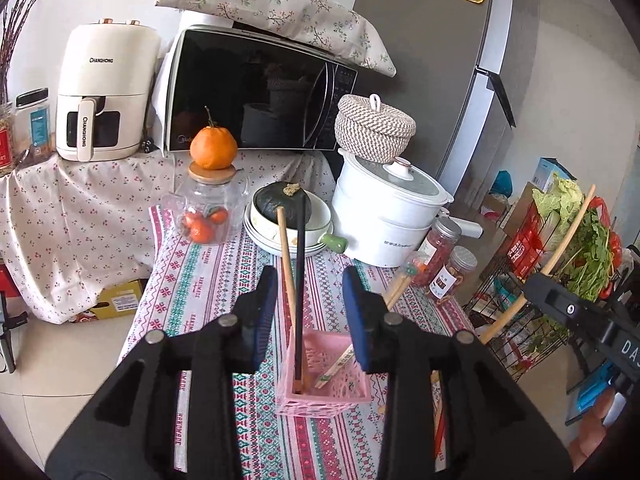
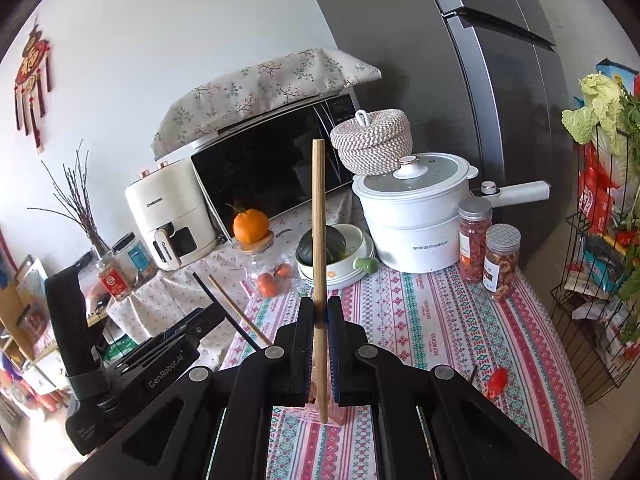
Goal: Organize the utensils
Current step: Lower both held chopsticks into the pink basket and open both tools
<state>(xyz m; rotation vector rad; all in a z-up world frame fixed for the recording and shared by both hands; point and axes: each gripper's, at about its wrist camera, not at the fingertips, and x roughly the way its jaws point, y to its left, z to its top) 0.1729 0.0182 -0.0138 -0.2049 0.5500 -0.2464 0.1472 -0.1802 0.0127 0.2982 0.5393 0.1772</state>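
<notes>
Left gripper: jaws spread wide with nothing between the pads, hovering above the pink basket.
Right gripper: jaws closed tight on a light wooden chopstick, which stands nearly upright with its lower tip reaching down to the basket rim.
Pink basket: sits on the patterned surface, near the front edge.
Basket contents: a black chopstick and a wooden chopstick lean upright inside; a paler pair lies slanted over the right wall.
Behind: a white bowl holding a dark squash, well apart from the basket.
</notes>
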